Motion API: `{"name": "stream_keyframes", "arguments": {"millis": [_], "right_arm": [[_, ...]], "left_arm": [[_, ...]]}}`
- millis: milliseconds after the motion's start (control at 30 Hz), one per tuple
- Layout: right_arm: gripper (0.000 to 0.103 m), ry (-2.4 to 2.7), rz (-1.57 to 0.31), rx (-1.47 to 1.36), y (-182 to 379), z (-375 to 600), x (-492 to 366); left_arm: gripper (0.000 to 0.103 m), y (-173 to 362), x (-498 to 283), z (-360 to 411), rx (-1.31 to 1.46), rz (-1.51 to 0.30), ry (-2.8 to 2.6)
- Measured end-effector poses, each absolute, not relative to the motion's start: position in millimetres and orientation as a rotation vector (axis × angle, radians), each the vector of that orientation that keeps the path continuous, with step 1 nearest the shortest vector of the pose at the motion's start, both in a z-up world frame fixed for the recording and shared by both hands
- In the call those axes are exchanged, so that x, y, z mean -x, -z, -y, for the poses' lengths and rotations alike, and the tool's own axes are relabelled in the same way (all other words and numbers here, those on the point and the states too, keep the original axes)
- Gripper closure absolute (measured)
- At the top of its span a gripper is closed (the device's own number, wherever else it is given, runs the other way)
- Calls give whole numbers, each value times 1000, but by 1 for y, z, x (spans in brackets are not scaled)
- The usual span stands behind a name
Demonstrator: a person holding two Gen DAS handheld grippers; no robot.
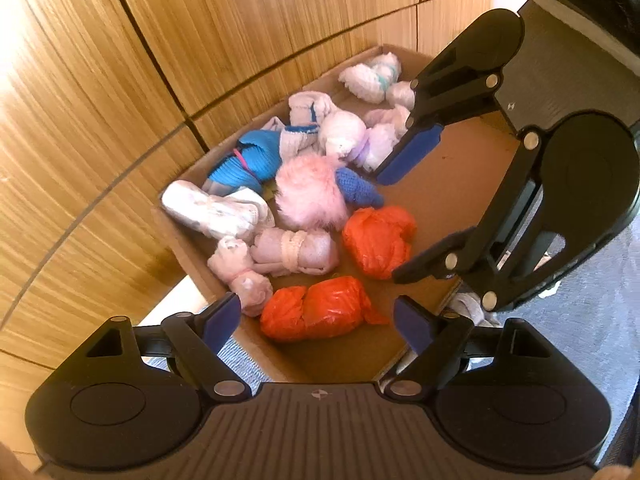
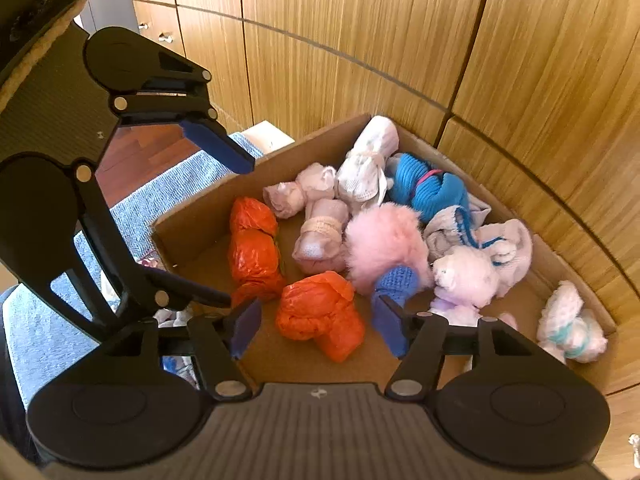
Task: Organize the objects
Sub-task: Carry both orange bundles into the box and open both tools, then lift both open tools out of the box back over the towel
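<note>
Both hand-held tools poised over an open brown cardboard box (image 1: 192, 256) set against a wooden panelled wall (image 1: 120, 80), on a blue-grey carpet (image 2: 48, 320). Left gripper (image 1: 318, 322) with blue-padded jaws spread wide and empty, above the nearer crinkled orange plastic-wrapped bundle (image 1: 316, 310); right gripper (image 2: 316, 330) likewise gaping, nothing between its jaws, over the other orange plastic bundle (image 2: 320, 314). Inside the box, packed toward the wall side: a fluffy pink fur ball (image 1: 310, 192), a rolled bright-blue knitted sock bundle (image 1: 248, 160), a small dark-blue knitted piece (image 1: 358, 190), several white and pale-pink rolled sock bundles (image 1: 296, 250), most touching one another. Probably between placements: box already well stocked, a few pale items visible outside it by the near corner (image 1: 472, 304), too hidden to identify. Next move likely a turn away toward those loose items, then a centred closing on soft, squashy cloth. No brand, label or readable writing anywhere.
</note>
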State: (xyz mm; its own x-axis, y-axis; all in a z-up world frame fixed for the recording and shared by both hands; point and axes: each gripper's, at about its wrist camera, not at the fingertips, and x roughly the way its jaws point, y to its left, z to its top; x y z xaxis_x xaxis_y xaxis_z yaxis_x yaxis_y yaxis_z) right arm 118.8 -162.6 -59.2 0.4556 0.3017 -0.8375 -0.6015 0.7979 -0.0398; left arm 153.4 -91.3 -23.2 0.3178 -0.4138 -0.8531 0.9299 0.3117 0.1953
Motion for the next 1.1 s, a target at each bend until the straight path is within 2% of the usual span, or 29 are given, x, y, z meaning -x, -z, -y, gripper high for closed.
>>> {"name": "stream_keyframes", "arguments": {"millis": [200,300,500,700,967,1100], "right_arm": [[42,-555,-909,362,37,163,-97],[37,-538,-887,354,27,164,-82],[35,-494,-825,300,11,178,-36],[22,-399,-716,172,8,198,27],[23,-225,-592,81,46,195,71],[29,-181,-580,73,70,186,71]], "left_arm": [[14,3,-135,76,-791,-754,999],[10,-11,-122,61,-783,-729,981],[6,-30,-97,19,-755,-679,935],[1,-37,-64,-43,-613,-644,872],[1,8,-18,-79,-427,-545,652],[1,36,-22,-74,-332,-567,594]]}}
